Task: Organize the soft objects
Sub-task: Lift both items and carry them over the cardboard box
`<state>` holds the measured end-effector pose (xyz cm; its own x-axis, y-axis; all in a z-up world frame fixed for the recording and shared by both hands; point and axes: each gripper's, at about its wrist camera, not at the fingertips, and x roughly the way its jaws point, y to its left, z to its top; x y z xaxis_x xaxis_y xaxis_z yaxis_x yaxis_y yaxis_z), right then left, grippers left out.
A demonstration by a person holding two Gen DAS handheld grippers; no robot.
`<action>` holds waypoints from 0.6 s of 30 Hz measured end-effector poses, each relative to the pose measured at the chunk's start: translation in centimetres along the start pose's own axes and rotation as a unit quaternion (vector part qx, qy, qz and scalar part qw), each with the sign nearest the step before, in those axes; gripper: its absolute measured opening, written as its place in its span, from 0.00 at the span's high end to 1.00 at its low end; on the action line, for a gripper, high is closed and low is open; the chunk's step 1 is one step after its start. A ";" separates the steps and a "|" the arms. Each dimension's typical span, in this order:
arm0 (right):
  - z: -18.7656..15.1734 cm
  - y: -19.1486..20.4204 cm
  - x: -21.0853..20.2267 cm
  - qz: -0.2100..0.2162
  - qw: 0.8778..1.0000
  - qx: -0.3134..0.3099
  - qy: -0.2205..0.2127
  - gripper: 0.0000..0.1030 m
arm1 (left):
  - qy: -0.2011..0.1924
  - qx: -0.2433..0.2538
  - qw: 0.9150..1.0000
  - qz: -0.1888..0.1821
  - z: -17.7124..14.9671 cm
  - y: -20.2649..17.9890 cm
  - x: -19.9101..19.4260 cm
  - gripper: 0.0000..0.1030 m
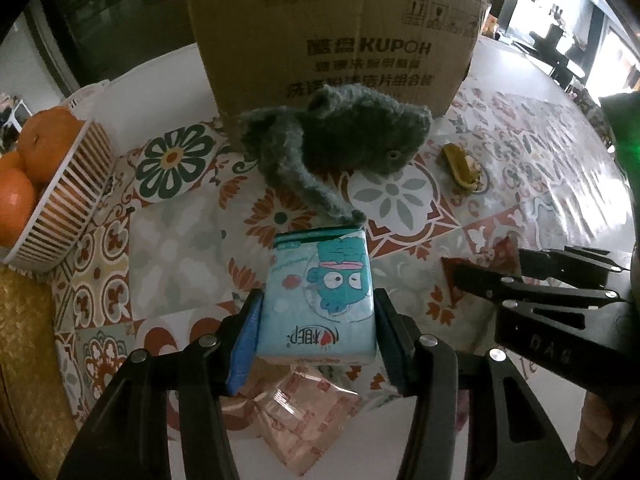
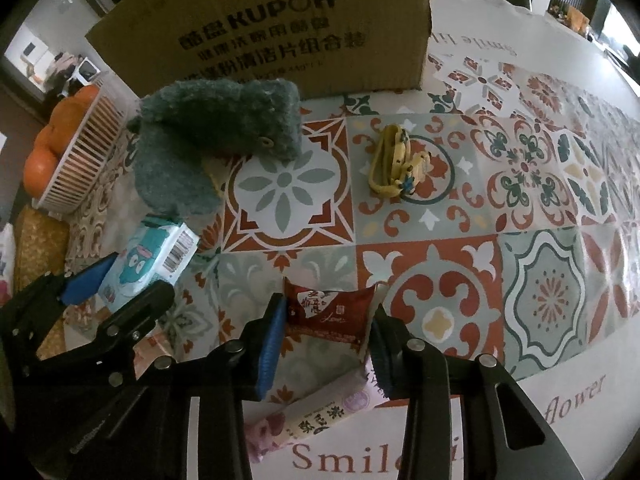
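Note:
My left gripper point(image 1: 318, 294) is shut on a light-blue tissue pack point(image 1: 320, 296) printed with a teal cartoon fish, its pads pressing both sides. From the right wrist view the same pack point(image 2: 156, 252) sits tilted in that gripper point(image 2: 138, 276). My right gripper point(image 2: 329, 308) is shut on a red snack packet point(image 2: 328, 314), held across its width. A grey plush toy point(image 1: 340, 136) lies on the patterned tablecloth against a cardboard box point(image 1: 332, 40); the right wrist view also shows the plush toy point(image 2: 208, 140) and the box point(image 2: 280, 28).
A small yellow item point(image 2: 396, 164) lies right of the plush. A white slatted basket point(image 1: 72, 208) of oranges stands at the left table edge. A pink clear packet point(image 1: 304, 412) lies under the left gripper, and a pale long packet point(image 2: 320, 412) under the right one.

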<state>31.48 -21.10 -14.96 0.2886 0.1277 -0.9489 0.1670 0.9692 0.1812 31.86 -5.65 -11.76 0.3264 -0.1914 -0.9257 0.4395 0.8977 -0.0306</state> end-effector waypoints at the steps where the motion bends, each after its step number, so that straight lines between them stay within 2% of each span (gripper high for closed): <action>1: -0.1 -0.1 -0.3 0.000 1.000 -0.001 -0.004 0.62 | 0.000 -0.002 1.000 -0.001 0.0 -0.1 0.0 0.49; 9: -1.0 0.8 -2.4 0.012 1.000 -0.001 -0.016 0.62 | -0.020 -0.002 1.000 0.007 -0.6 -0.7 -1.6 0.49; 18: -2.0 0.0 -6.3 0.021 0.998 -0.002 -0.054 0.63 | -0.061 0.000 0.998 0.020 -0.6 -1.6 -5.0 0.49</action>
<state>27.77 -21.45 -9.49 0.3944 0.1453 -0.9074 0.1481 0.9645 0.2189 29.00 -5.88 -7.32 0.4426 -0.2026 -0.8735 0.4245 0.9054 0.0052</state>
